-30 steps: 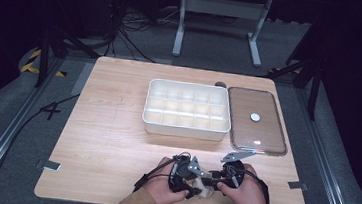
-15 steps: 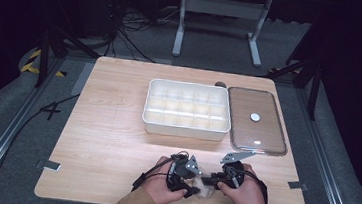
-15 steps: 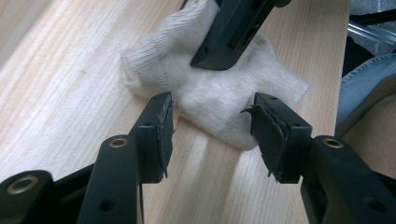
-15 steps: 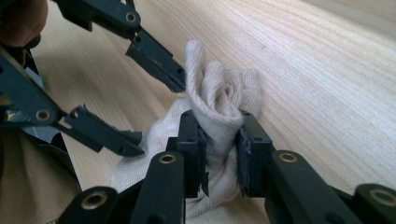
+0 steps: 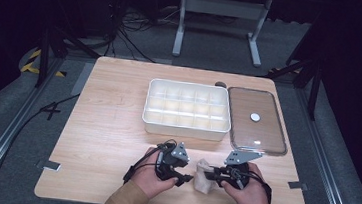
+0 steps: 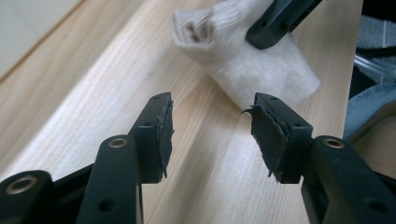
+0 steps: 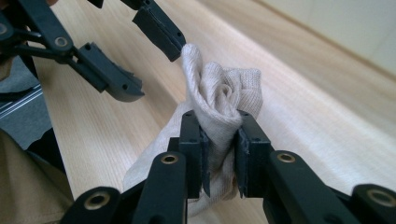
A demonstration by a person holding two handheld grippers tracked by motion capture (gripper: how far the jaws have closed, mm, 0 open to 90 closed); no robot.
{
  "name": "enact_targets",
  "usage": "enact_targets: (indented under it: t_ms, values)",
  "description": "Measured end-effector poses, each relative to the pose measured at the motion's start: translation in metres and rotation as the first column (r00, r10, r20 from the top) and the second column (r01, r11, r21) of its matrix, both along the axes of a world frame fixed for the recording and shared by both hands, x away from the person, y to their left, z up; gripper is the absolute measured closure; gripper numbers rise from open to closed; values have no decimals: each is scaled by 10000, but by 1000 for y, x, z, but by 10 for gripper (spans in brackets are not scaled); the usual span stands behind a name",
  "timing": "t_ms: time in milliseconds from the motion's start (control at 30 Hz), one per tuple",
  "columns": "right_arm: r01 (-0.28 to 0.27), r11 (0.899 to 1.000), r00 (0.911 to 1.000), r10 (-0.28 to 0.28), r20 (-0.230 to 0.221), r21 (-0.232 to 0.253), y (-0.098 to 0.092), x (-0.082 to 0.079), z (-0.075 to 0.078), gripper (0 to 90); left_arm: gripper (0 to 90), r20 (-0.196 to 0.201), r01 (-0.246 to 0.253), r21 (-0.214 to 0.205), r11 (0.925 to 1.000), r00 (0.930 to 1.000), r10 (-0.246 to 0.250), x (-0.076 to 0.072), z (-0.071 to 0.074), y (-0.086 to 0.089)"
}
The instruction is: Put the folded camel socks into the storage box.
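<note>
Since a second ago the right hand-held gripper (image 7: 218, 154) has closed its jaws onto the rolled beige sock (image 7: 219, 100), which was hidden between the two grippers then, and now pinches the bundle at its middle; the left hand-held gripper (image 6: 212, 133) has drawn back slightly toward 9 o'clock and stands open and empty, with bare wood between its pads. In the high view the sock (image 5: 203, 176) lies on the counter (image 5: 106, 125) at the near edge, about 6 o'clock, between the left hand-held gripper (image 5: 175, 169) and the right hand-held gripper (image 5: 214, 174).

Judging by the roll, the firm squeeze is there to keep the fabric from unwinding, while the left one waits just beside it, ready to help again. A white divided box (image 5: 187, 108) sits open at 12 o'clock with its clear lid (image 5: 256, 120) laid flat at its 3 o'clock side, probably so the compartments stay reachable; they appear empty.

No brand, label or readable writing shows; the lid carries only a plain white round spot.
</note>
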State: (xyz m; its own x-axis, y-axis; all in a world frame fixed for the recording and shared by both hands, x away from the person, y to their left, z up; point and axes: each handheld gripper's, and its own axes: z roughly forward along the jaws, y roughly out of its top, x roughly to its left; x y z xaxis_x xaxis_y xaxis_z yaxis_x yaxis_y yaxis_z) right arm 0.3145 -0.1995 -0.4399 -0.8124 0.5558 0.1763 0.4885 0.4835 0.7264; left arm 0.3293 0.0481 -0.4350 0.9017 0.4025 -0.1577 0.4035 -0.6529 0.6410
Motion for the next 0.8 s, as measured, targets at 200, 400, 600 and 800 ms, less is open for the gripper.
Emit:
enact_targets:
  t_ms: [200,400,600,800]
  values:
    - [152,9996,9989,-162,432,237,-6,0,9,754,489,41,-267,99,9996,9996,266,4,2,8]
    - [262,9993,9965,-281,791,255,-10,1,15,754,489,72,-610,53,9981,9981,609,6,6,17]
    - [354,9991,9910,-380,1280,225,-13,5,23,754,489,121,-820,121,9966,9966,819,8,8,25]
    - [495,9987,9850,-514,1646,154,-20,17,39,753,490,135,-1022,-20,9948,9947,1022,9,9,31]
